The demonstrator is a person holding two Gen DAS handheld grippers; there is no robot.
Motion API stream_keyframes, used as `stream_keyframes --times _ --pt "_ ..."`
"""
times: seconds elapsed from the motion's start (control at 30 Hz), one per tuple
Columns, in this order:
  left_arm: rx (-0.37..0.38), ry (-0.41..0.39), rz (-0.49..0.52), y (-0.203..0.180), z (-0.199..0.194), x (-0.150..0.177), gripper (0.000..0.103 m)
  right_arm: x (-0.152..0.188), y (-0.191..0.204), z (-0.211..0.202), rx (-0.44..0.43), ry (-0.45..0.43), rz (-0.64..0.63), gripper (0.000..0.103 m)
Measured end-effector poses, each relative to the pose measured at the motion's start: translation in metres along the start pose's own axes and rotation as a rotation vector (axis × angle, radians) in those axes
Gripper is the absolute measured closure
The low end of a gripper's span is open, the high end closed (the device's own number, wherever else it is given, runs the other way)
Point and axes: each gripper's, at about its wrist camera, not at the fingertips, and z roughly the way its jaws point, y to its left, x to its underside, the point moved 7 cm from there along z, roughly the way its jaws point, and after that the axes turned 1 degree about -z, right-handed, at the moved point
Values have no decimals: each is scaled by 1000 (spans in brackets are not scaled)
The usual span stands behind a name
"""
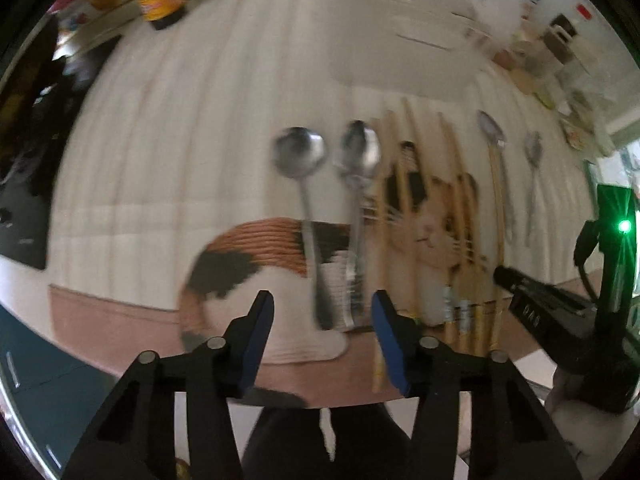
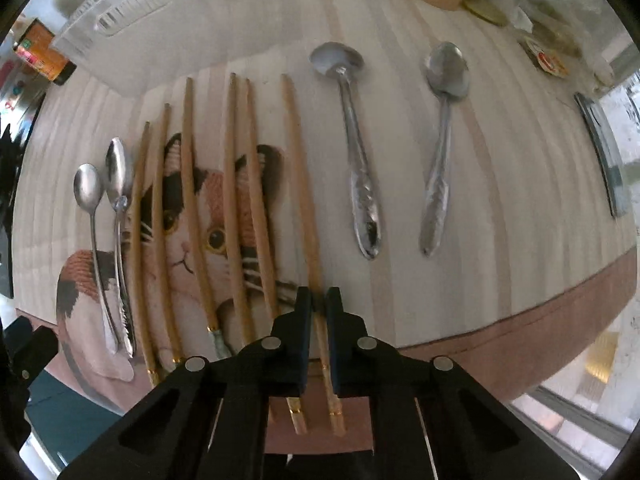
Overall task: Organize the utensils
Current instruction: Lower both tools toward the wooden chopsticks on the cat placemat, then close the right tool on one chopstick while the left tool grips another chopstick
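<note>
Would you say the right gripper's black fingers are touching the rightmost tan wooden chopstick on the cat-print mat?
Touching. The right wrist view shows the right gripper closed onto the rightmost tan wooden chopstick, both fingers against its sides with no gap.

- Both views are fisheye: straight lines bow outward, and a black ring closes off the corners.
- The left wrist view is smeared by motion blur; the two spoons (image 1: 320,184) show doubled, streaky outlines, and the cat-print cloth (image 1: 256,272) is soft.
- A green lamp (image 1: 624,225) at that view's right edge flares into a small star.
- The right wrist view is sharp: chopsticks (image 2: 236,200) and spoon handles (image 2: 362,184) are crisp, with bright glints on the metal.
- Light is soft, even daylight; a washed-out window (image 2: 580,396) glows at lower right.
- Shadows under the utensils are faint and short.
- Far clutter along the top edges is hazy and overexposed.
</note>
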Motion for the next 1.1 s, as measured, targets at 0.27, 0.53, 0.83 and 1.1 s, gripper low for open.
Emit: stream_keyframes --times 0.27,0.53,0.83,1.1 --pt "40 59 71 -35 37 1 79 43 -34 13 26 61 137 96" --pt "105 86 42 -74 37 -9 79 41 -54 31 30 67 144 96" --pt "63 122 77 -118 58 -39 79 10 -92 40 11 50 180 96" --pt "-5 141 75 -115 76 -56 85 -20 -132 46 -48 62 200 96"
